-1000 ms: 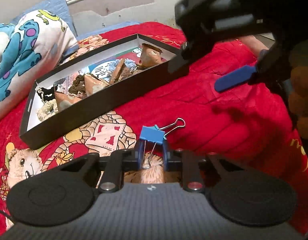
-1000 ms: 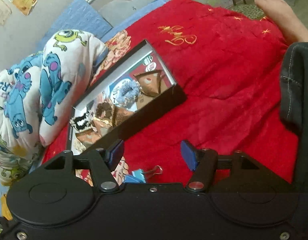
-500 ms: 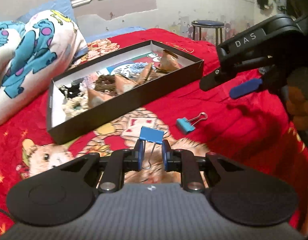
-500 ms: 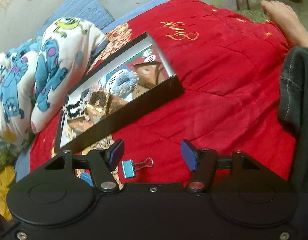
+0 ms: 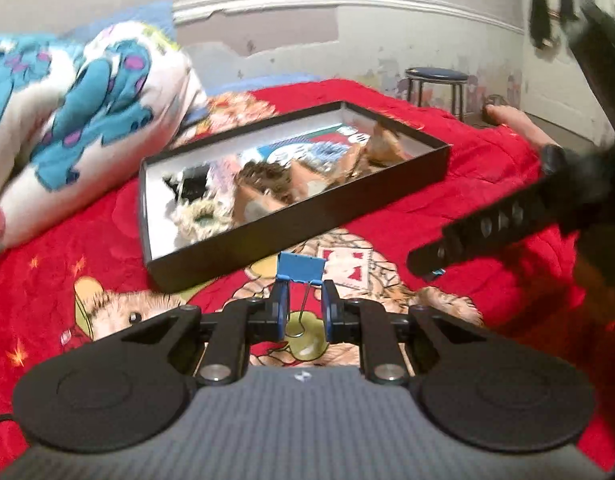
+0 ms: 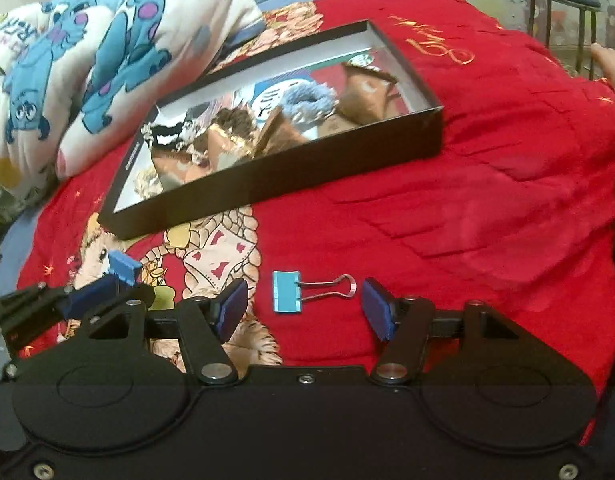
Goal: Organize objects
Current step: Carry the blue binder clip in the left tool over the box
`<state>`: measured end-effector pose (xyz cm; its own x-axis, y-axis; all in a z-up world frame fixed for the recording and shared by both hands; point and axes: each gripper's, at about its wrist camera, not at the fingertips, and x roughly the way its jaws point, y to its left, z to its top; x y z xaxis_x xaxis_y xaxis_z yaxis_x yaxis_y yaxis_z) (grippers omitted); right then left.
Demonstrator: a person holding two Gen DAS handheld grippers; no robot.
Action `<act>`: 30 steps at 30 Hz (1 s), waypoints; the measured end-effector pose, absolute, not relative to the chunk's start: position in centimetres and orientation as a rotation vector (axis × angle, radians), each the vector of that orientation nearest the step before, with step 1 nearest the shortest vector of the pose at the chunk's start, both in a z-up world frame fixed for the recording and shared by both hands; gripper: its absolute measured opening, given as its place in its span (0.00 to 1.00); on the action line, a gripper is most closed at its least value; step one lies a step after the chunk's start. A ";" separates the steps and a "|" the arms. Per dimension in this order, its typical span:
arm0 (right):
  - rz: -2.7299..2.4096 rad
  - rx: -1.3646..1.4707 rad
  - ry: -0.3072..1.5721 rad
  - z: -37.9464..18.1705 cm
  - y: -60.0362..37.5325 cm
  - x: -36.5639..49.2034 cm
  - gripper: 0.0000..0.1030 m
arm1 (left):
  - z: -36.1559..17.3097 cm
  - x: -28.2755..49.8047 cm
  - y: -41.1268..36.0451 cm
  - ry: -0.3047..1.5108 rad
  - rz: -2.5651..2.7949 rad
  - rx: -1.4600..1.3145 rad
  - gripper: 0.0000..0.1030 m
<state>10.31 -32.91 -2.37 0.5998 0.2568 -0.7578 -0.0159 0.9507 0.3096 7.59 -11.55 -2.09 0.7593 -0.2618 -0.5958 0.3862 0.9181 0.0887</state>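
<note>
Inside, black box point(image 6: 331, 168) holds scrunchies; left gripper point(image 5: 303, 306) clamps blue clip point(image 5: 301, 270), right gripper point(image 6: 303, 308) open.

Left wrist view:
- Right gripper point(image 5: 487, 236) motion-blurred; fingertips not resolvable, body cut off by right picture edge.
- Box point(image 5: 299, 236) contents smeared; individual items not identifiable.
- Pillow point(image 5: 87, 120) print blurred, cut off at left edge.

Right wrist view:
- Left gripper point(image 6: 103, 296) cut off at left edge; only finger ends visible.
- Dark blue binder clip point(image 6: 125, 267) handles hidden behind pads.
- Person's limb point(image 6: 611, 64) cut off at right edge.
- Stool point(image 6: 563, 4) legs partly hidden behind red blanket point(image 6: 487, 160).
</note>
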 end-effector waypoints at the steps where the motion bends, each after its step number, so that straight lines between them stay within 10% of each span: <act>1: 0.156 0.260 0.918 -2.6 -32.3 10.5 0.60 | -2.2 8.0 -11.3 0.635 -0.354 0.193 0.20; 30: 0.142 0.111 0.832 -1.4 -29.1 9.9 0.45 | -1.3 8.4 -9.9 0.609 -0.292 0.129 0.20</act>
